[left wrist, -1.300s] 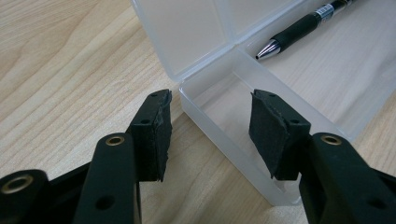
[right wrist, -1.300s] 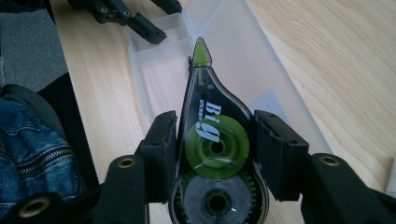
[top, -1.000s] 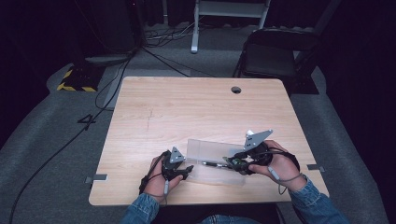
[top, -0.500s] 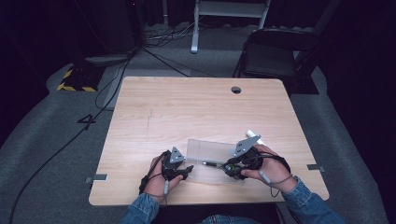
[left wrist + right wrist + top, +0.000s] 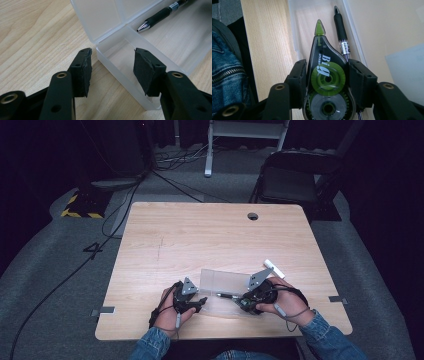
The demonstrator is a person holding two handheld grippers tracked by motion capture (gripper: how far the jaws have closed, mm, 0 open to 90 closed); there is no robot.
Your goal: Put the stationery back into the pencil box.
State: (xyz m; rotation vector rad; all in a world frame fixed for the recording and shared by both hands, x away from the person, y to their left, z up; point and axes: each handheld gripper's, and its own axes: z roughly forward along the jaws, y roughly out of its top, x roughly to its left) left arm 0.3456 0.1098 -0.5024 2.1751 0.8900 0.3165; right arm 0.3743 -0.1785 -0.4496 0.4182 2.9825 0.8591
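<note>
A clear plastic box lies open near the table's front edge, its lid flat behind it. A black pen rests in its base. My left gripper straddles the box's left end wall, one pad outside by the corner and one inside, and holds the box. My right gripper is shut on a black and green correction tape dispenser. The dispenser's green tip points along the base of the box, beside the pen.
A small white block lies on the wooden table behind my right hand. A cable hole sits near the far edge. A dark chair and floor cables stand beyond the table.
My right hand has sunk and drifted left toward the box with the correction tape, uncovering the white block behind it. The left hand has kept still.
</note>
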